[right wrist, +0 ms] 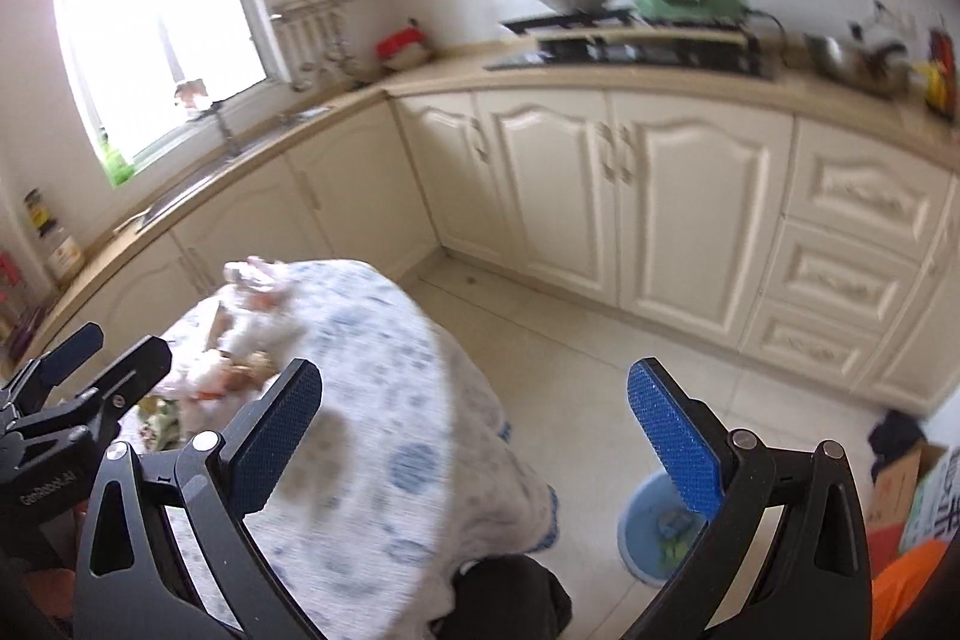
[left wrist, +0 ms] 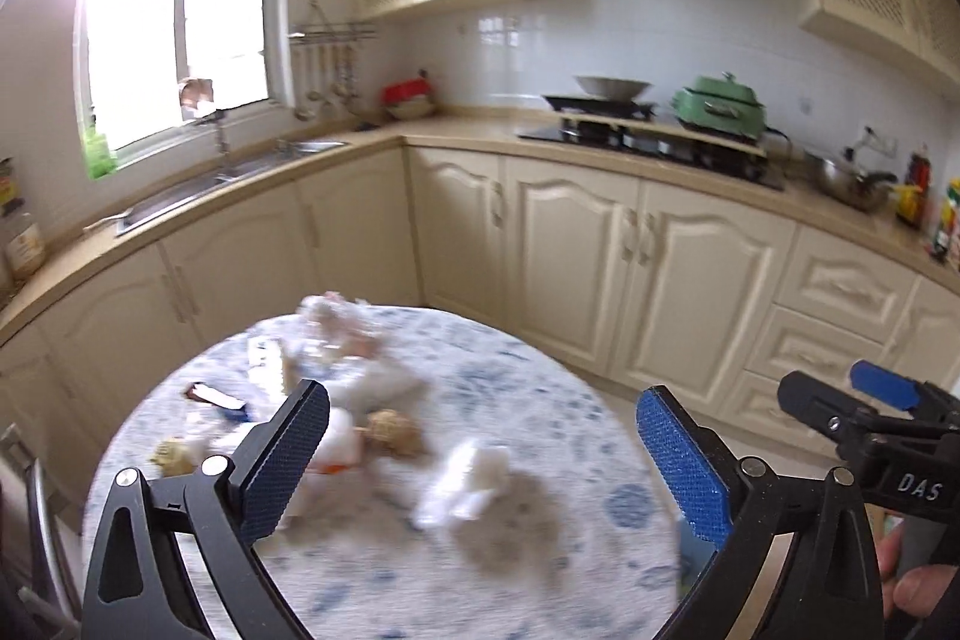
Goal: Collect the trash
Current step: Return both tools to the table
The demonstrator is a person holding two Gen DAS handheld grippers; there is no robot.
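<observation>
While both views are smeared with motion blur, the left wrist view gives the better look at the mess. The left claw (left wrist: 483,451) hangs above the round table with the blue-and-white floral cloth (left wrist: 540,376), its blue-padded jaws spread wide with nothing between them. The trash sits in a loose heap on the far-left part of the table: a crumpled white tissue wad (left wrist: 465,481) nearest the claw, a tan, roundish crumpled scrap (left wrist: 393,430) beside it, a flat dark-and-white wrapper (left wrist: 216,396) further left, and more pale crumpled stuff toward the far edge. The right claw (left wrist: 840,400) pokes in from the right edge, held by the person's hand (left wrist: 918,574).

Risk here, as a guess: the pieces are light and bunched together, so a quick swoop could knock neighbours off the table edge or pinch the cloth along with the tissue and drag everything.

Over in the right wrist view, the right claw (right wrist: 474,427) is also spread wide and empty, hanging past the table's near-right side over the tiled floor. The light blue round plastic bin (right wrist: 651,538) stands on the floor beside the table, partly hidden behind the right jaw, with some scraps already inside. The left claw (right wrist: 108,358) shows at the left edge.

What could bite here: the bin is low and set off from the table, so anything barely pinched may flutter out on the way and land on the floor. The two claws are near each other too, so reaching for the same pile could make them bump.
</observation>
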